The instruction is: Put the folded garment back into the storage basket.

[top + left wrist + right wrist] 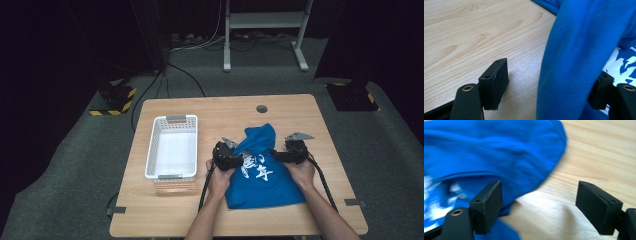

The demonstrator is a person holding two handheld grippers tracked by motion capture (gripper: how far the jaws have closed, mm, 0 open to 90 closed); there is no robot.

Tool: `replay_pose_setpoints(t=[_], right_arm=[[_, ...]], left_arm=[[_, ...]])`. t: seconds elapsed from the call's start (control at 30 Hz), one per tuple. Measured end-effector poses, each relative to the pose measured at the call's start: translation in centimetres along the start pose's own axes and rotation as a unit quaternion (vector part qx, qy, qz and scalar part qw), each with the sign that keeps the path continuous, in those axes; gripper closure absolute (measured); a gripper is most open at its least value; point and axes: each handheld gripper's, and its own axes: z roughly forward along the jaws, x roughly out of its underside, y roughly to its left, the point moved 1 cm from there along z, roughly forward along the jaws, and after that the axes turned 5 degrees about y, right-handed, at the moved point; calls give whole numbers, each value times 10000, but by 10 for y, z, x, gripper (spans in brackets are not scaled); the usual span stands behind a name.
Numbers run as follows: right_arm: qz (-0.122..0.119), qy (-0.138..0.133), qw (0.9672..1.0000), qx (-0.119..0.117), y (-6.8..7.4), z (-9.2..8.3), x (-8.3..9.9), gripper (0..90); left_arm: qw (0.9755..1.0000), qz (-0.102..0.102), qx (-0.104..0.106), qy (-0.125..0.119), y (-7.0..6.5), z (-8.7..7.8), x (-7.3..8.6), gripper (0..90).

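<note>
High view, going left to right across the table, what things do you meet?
White basket → left gripper → blue T-shirt with white print → right gripper, all on the wooden table.

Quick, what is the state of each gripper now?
Left gripper: open, a fold of the blue T-shirt between its jaws, not pinched.
Right gripper: open, holding nothing, at the T-shirt's edge.
</note>
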Motion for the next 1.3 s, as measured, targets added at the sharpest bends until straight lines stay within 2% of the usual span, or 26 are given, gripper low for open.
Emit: replay_pose_setpoints(t=[0.03,0.1,0.13,0.17,0.2,0.23,0.27,0.3,0.4,0.43,0.47,0.6,0.67,0.7,0.73,0.77,0.8,0.87,0.93,0.97,1.0,1.1,1.13,1.23,1.27,1.3], right_arm=[[-222,31,9997,-94,5,-1,0,211],[-404,193,9990,-45,10,4,2,205],[-404,193,9990,-45,10,4,2,205],[-456,219,9986,-183,14,4,3,202],[-608,243,9977,-194,17,2,4,202],[-608,243,9977,-194,17,2,4,202],[-999,237,9946,-181,25,-5,9,203],[-1061,236,9939,-207,27,-7,11,204],[-876,166,9955,-322,26,-10,11,207],[-476,2,9979,-431,23,-8,7,207],[-418,-36,9982,-436,23,-6,4,207],[-497,124,9985,-217,28,4,-2,213],[-256,-22,9994,225,18,8,-5,238],[-256,-22,9994,225,18,8,-5,238],[-59,-4,9991,420,7,8,-4,239],[-59,-4,9991,420,7,8,-4,239],[62,31,9986,516,-1,7,-2,235],[221,19,9987,452,-9,2,0,220],[-17,-90,9998,166,-4,-8,1,215],[-17,-90,9998,166,-4,-8,1,215],[-235,-122,9996,-9,6,-11,2,217],[-417,15,9991,-63,14,-7,3,210],[-654,146,9977,-102,23,0,8,201],[-799,98,9966,-201,28,-1,12,198],[-975,74,9950,-202,32,-4,13,198],[-1009,29,9947,-203,34,-5,13,200]], left_arm=[[10000,-4,-3,-3,0,0,0,293],[10000,-4,-5,-3,0,0,0,292],[10000,7,-8,8,0,0,0,292],[10000,-17,-21,12,0,-2,2,291],[10000,-43,-26,13,1,-4,4,289],[10000,-43,-26,13,1,-4,4,287],[9999,-71,-44,63,2,-6,5,283],[9999,-95,-31,89,2,-6,5,280],[9999,-117,-4,95,2,-6,3,276],[9999,-118,-10,103,2,-5,3,273],[9998,-136,-15,114,2,-5,2,272],[9999,-62,-53,101,1,-4,2,275],[10000,-49,-45,30,3,-4,4,285],[10000,-40,-35,-3,3,-4,5,285],[10000,-26,-37,-18,4,-5,6,292],[10000,-26,-37,-18,4,-5,6,293],[10000,-30,-37,-21,5,-5,6,293],[10000,-55,-48,-16,4,-4,5,293],[9999,-95,-78,30,4,-4,4,290],[9999,-95,-78,30,4,-4,4,286],[9999,-112,-90,35,3,-4,4,283],[9999,-120,-101,45,3,-4,4,280],[9998,-141,-128,65,4,-5,4,272],[9997,-196,-157,81,5,-6,5,265],[9996,-213,-171,84,5,-5,4,264],[9996,-210,-170,79,4,-5,4,264]])
